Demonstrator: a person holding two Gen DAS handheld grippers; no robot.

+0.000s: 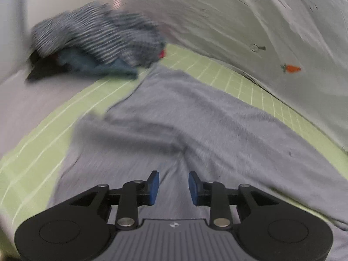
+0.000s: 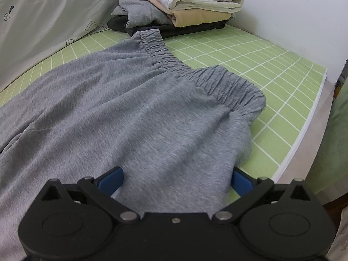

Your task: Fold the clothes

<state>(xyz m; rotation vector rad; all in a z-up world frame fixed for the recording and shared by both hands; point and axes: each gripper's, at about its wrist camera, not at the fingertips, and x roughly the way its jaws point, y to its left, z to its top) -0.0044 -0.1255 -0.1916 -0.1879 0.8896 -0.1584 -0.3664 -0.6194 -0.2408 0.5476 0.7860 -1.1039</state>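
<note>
Left gripper (image 1: 173,184) is hovering over the grey sweatpants (image 2: 130,113), jaws partly apart and holding nothing. The sweatpants are lying spread on the green cutting mat (image 2: 250,50) on the desk. Right gripper (image 2: 176,179) is straddling a cloth fold, jaws wide. Judged best: pinching edges squarely, keeping the waistband (image 2: 217,82) aligned.

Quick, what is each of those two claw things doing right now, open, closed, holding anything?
Left gripper: open, holding nothing, above the grey pants.
Right gripper: open wide, with a fold of the grey pants lying between its fingers; not clamped.
</note>
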